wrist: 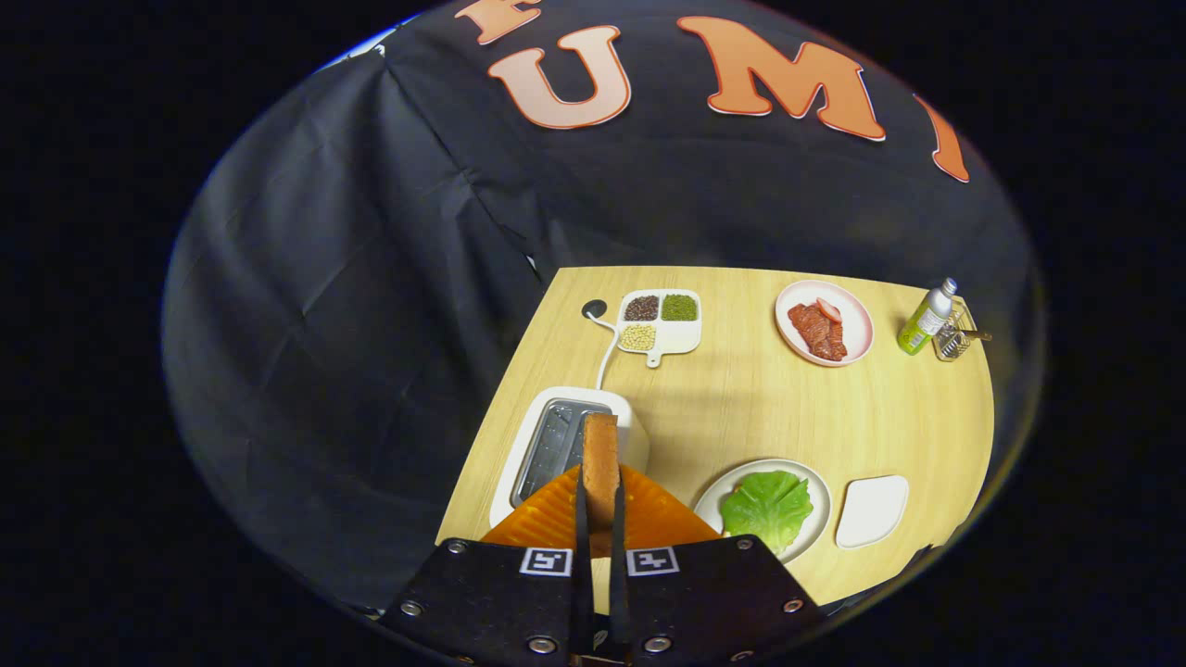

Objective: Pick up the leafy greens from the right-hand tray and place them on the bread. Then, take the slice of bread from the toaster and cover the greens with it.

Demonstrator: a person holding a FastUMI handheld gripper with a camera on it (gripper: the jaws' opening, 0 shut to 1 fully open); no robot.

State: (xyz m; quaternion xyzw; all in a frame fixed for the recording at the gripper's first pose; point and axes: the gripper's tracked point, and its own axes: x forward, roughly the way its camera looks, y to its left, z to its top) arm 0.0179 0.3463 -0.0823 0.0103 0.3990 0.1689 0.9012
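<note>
My gripper [600,505] is shut on a slice of bread [600,463], held on edge between both fingers, high above the table. Below and just beyond the fingers stands the white toaster [565,440] with its slots facing up. To the right of the fingers a round plate [815,500] carries the leafy greens [767,508]; whatever lies under the greens is hidden. Right of that plate lies a white tray [871,509] with nothing on it.
Farther back on the wooden table [741,398] are a divided dish of beans and grains [660,320], a pink plate with meat slices [823,324], a green bottle [925,320] and a small wire holder [954,338]. The toaster's cord [607,347] runs back to a table grommet.
</note>
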